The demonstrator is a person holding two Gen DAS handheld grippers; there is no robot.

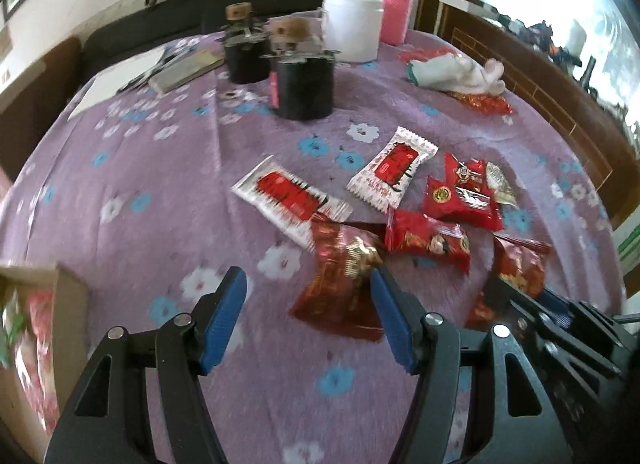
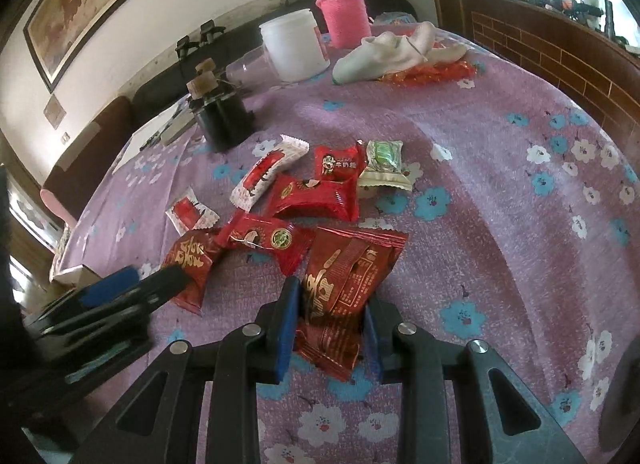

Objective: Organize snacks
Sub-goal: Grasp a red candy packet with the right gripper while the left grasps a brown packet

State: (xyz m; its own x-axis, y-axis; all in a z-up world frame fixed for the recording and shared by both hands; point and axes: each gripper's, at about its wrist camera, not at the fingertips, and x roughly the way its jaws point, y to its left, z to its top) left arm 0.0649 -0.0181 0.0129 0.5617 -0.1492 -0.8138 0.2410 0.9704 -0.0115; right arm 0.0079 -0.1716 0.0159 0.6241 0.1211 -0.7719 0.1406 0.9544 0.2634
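Right gripper (image 2: 332,328) clamps a dark red snack packet (image 2: 348,280) at six o'clock on the purple tablecloth (image 2: 500,184); left gripper (image 1: 308,316) hovers half-open, empty, at nine o'clock.

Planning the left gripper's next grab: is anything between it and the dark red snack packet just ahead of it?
Nothing visible. The left gripper stands open over bare tablecloth, and the dark red packet lies right by its right fingertip. The right gripper is off to the side, shut on another dark red packet.
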